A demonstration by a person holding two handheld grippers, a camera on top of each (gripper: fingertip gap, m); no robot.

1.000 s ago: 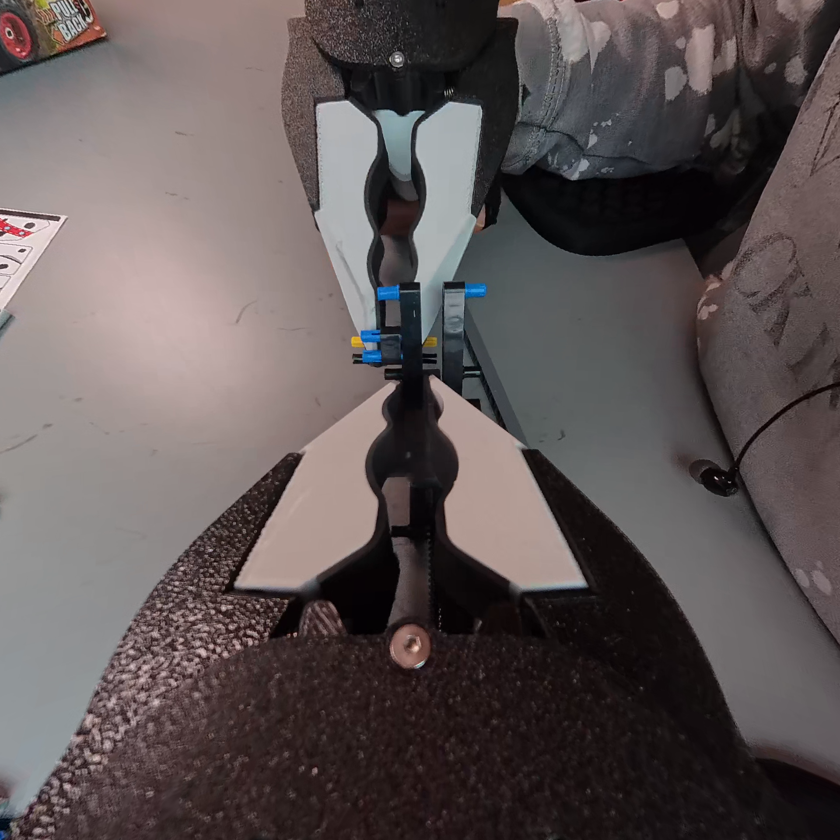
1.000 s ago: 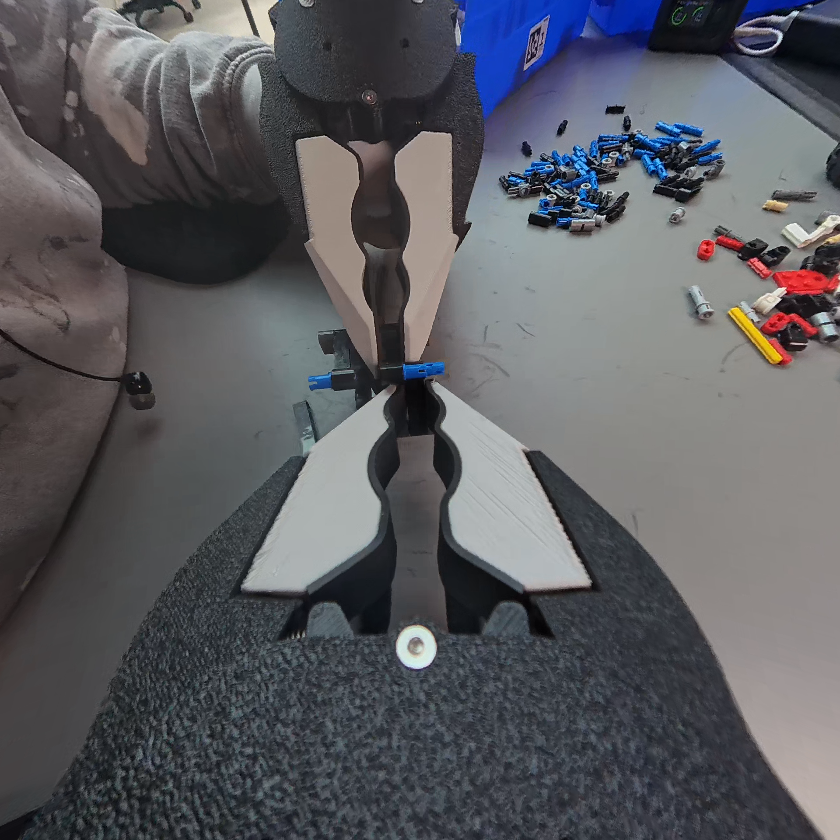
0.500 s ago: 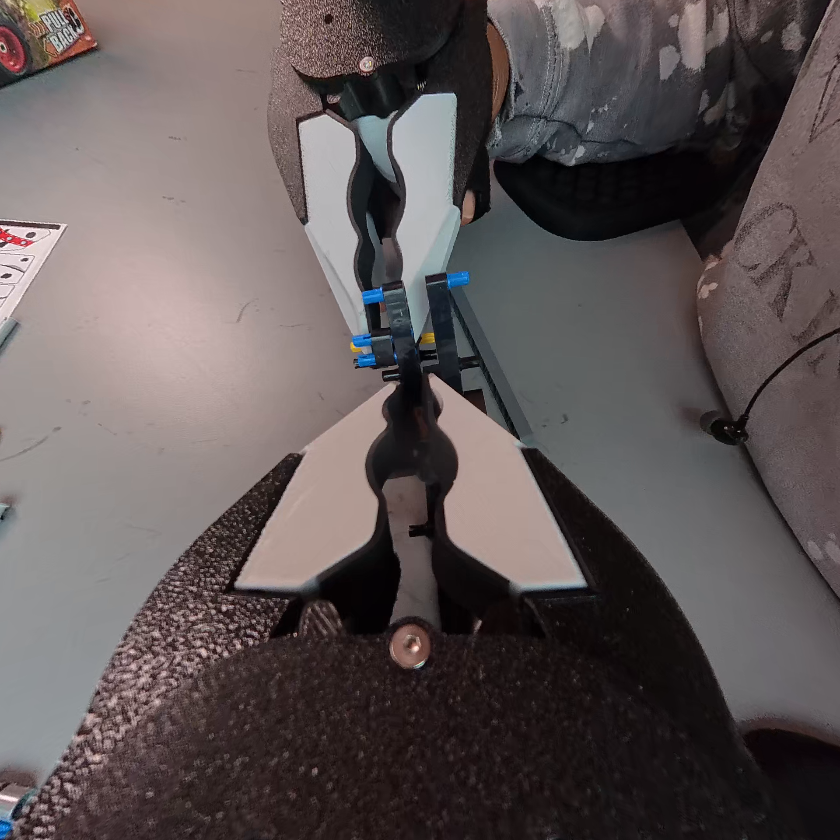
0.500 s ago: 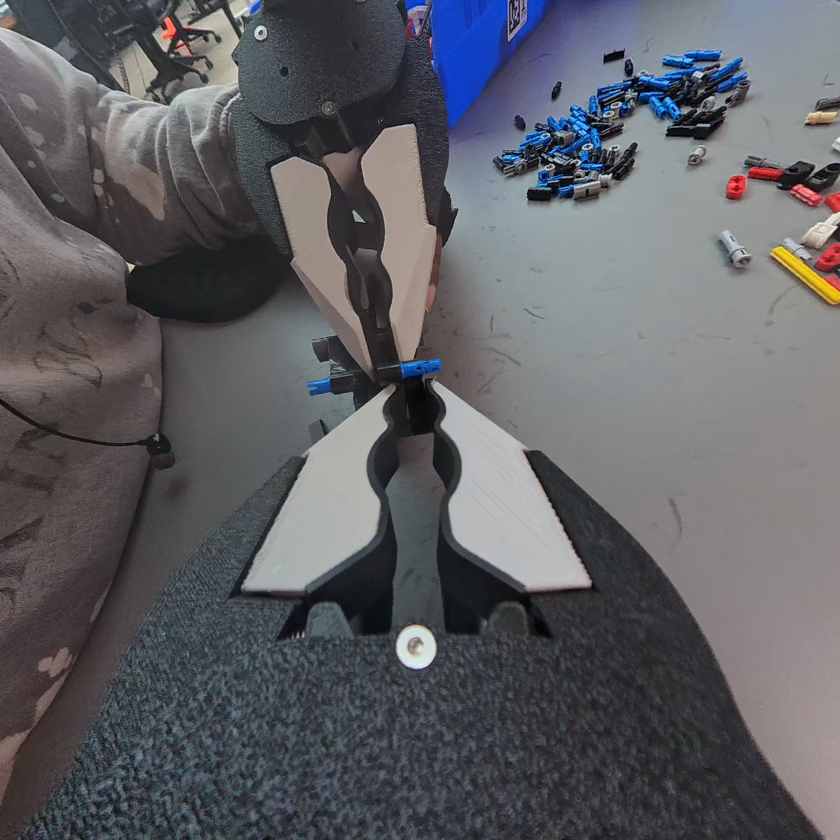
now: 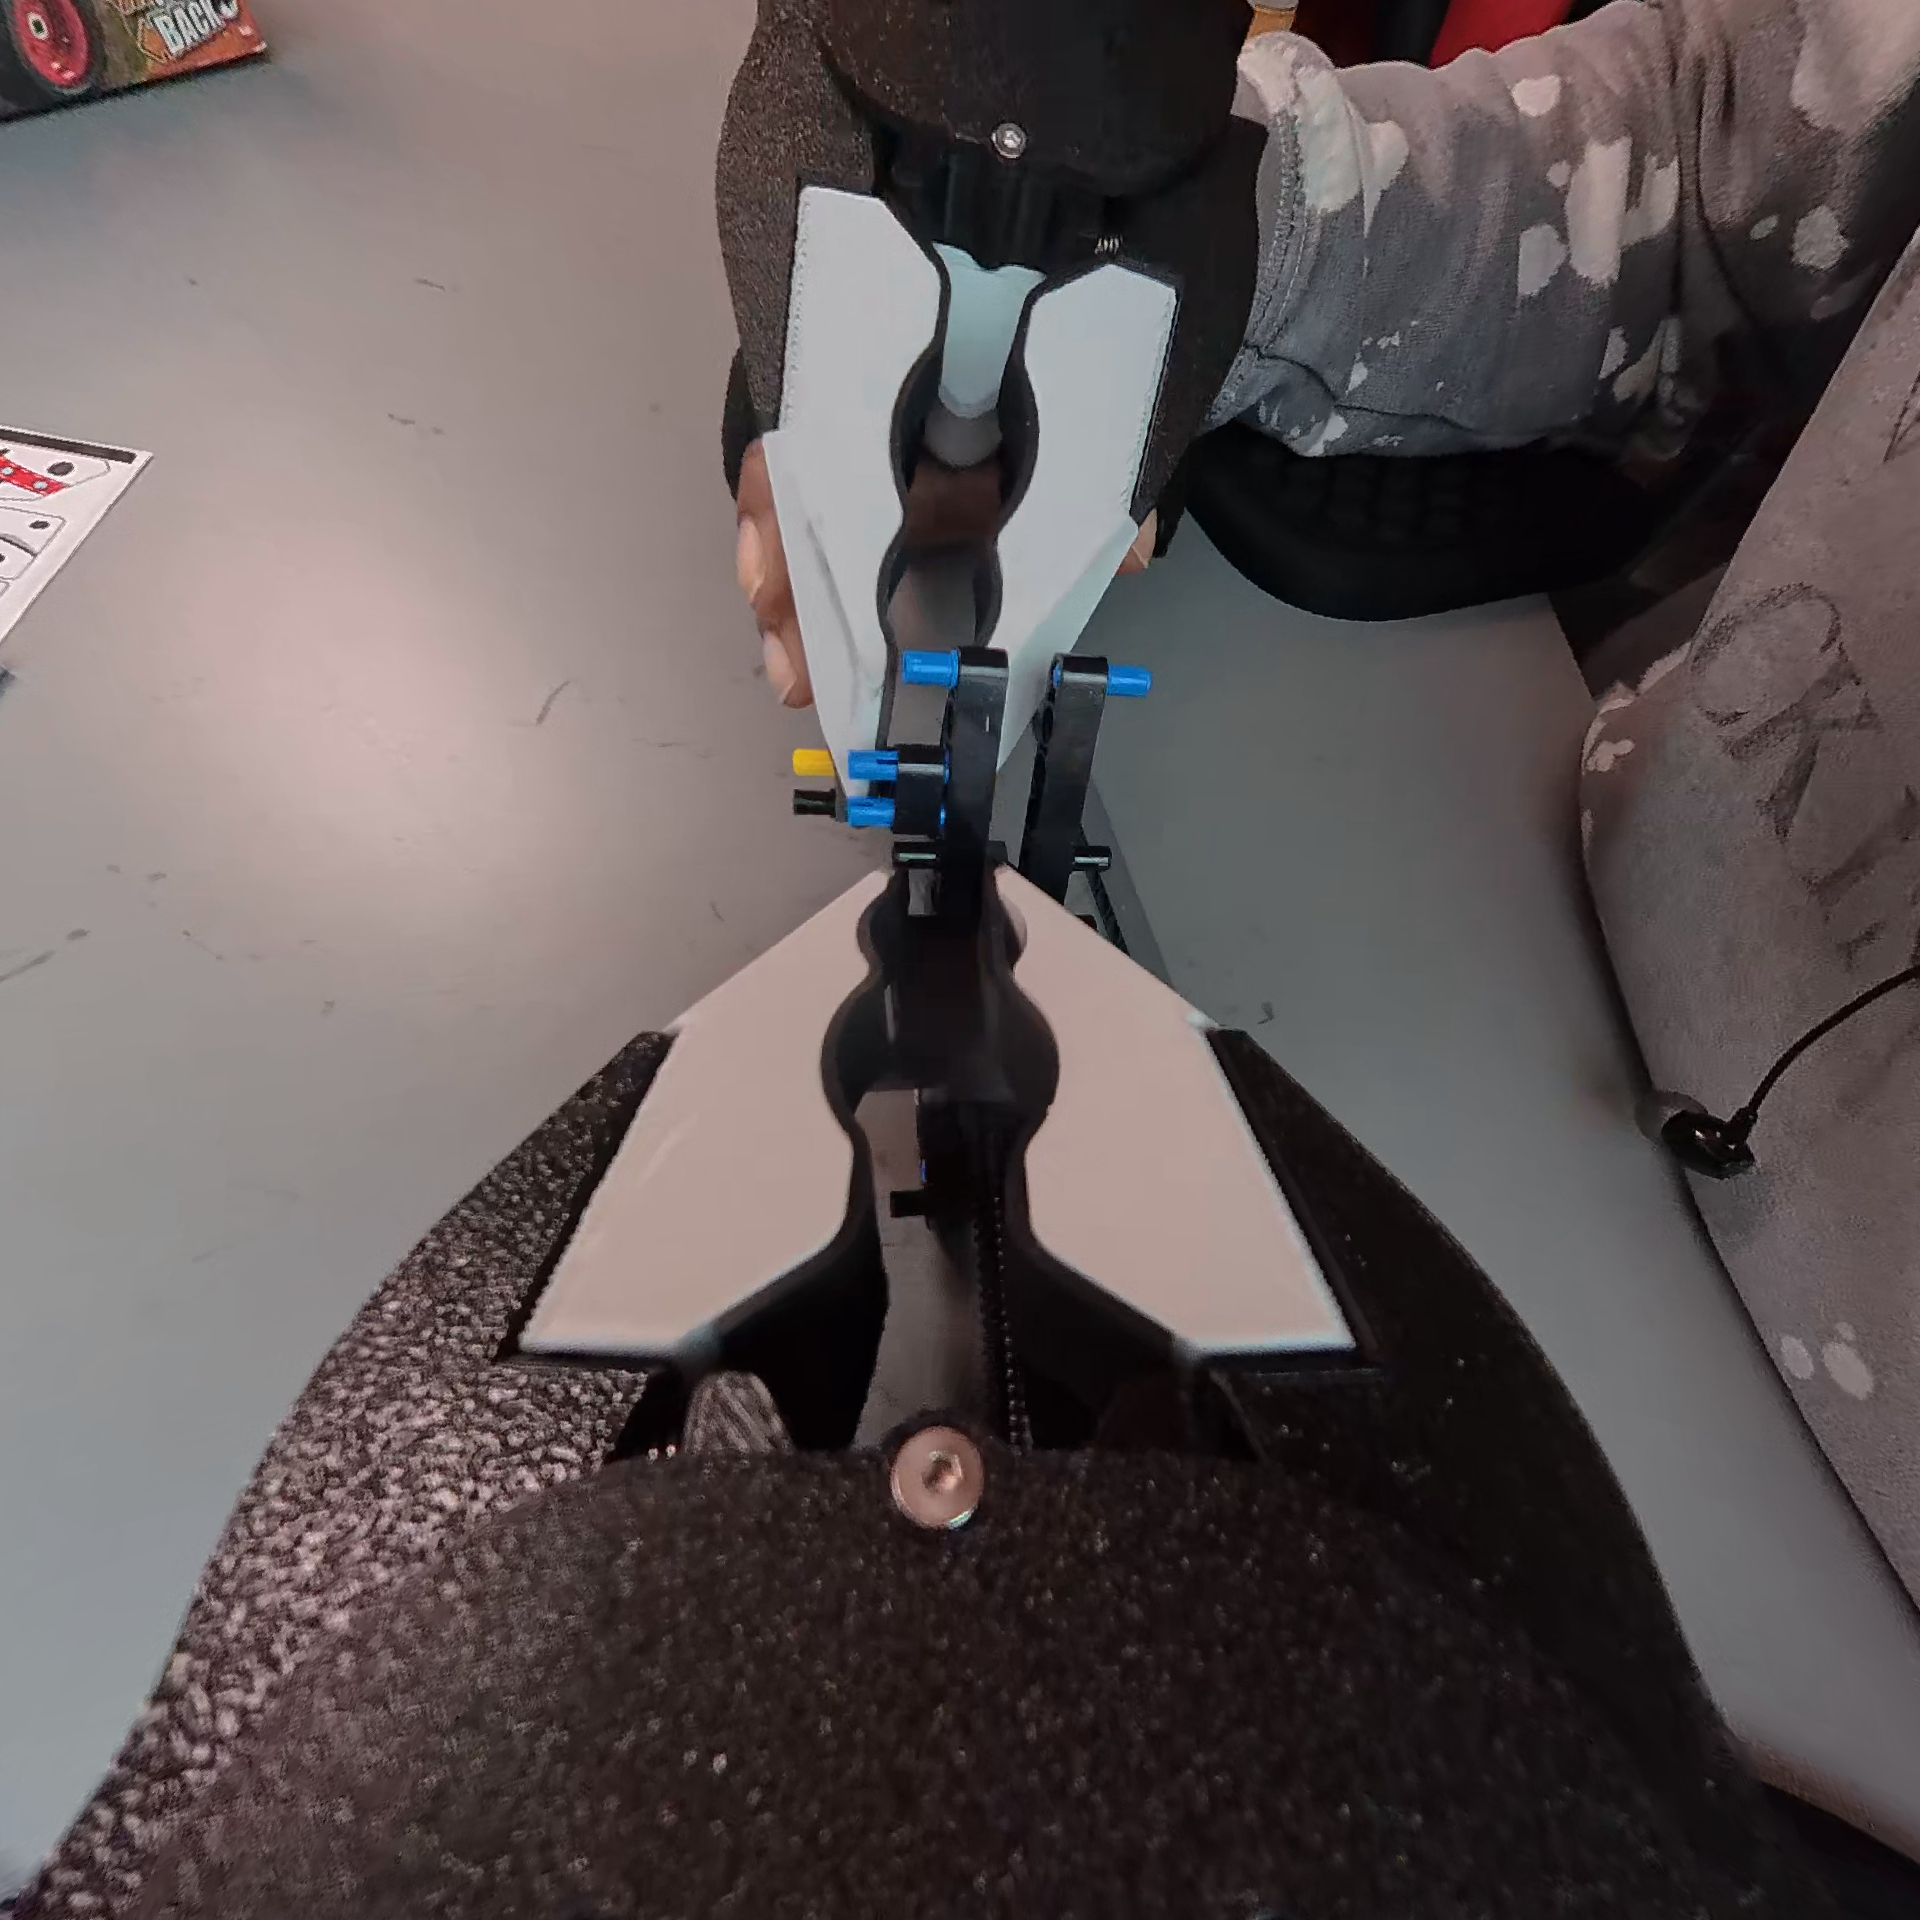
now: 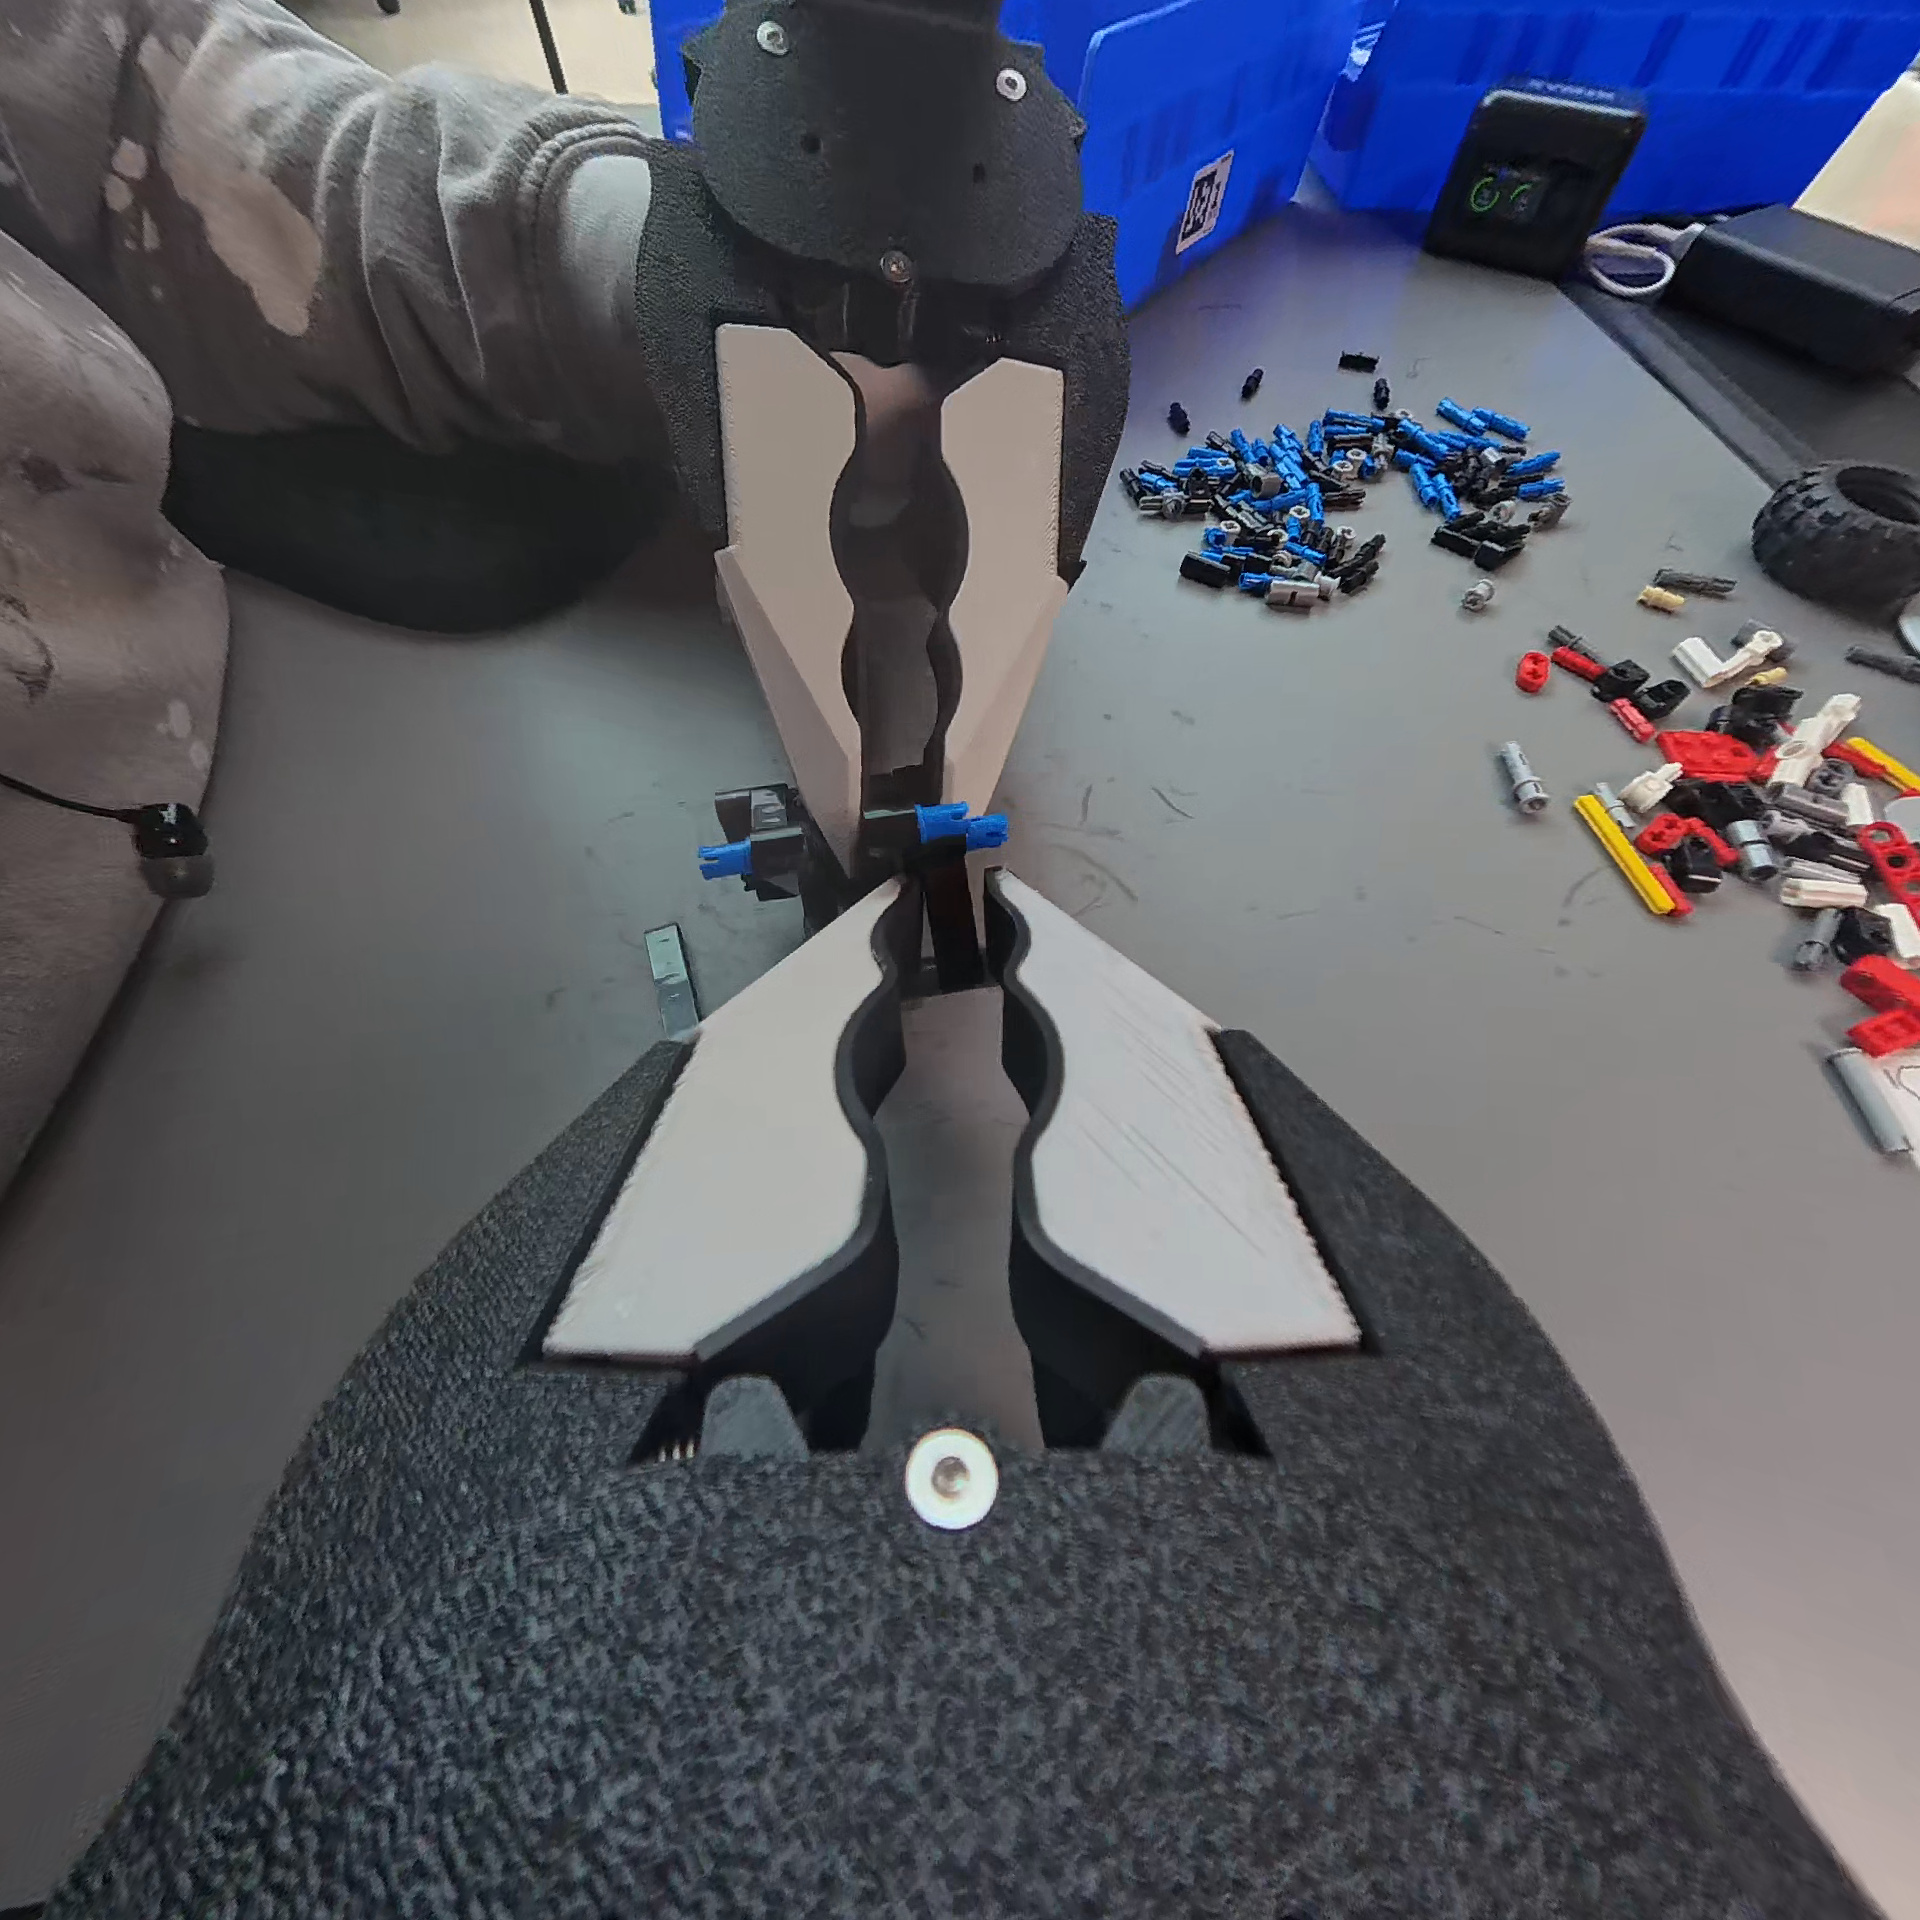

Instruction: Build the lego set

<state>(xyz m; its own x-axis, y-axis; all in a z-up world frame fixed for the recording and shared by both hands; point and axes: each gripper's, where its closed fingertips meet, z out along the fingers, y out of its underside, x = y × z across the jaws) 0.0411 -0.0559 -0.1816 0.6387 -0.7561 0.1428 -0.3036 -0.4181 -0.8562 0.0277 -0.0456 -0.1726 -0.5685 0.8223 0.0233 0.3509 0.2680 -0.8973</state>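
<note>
A small black lego assembly [image 5: 971,748] of beams with blue pins and a yellow pin [image 5: 810,762] is held above the grey table between both grippers. My left gripper [image 5: 951,883] is shut on its near end. My right gripper [image 5: 935,675] faces it from the far side, its tips on the upper beam. In the right wrist view my right gripper [image 6: 940,888] is shut on a black beam [image 6: 945,925] of the assembly, just below a blue pin [image 6: 961,826]. The left gripper [image 6: 902,779] meets it tip to tip.
A pile of blue and black pins [image 6: 1351,499], mixed red, white and yellow pieces [image 6: 1766,800] and a black tyre [image 6: 1839,540] lie to the right. Blue bins [image 6: 1247,135] stand behind. A sticker sheet [image 5: 52,509] lies left. The person's sleeve [image 5: 1507,260] rests on the table edge. The grippers are tip to tip, or close to it.
Both grippers keep hold of the assembly. They tilted to one side half a second ago and have swung back to nearly the same pose as one second ago.
</note>
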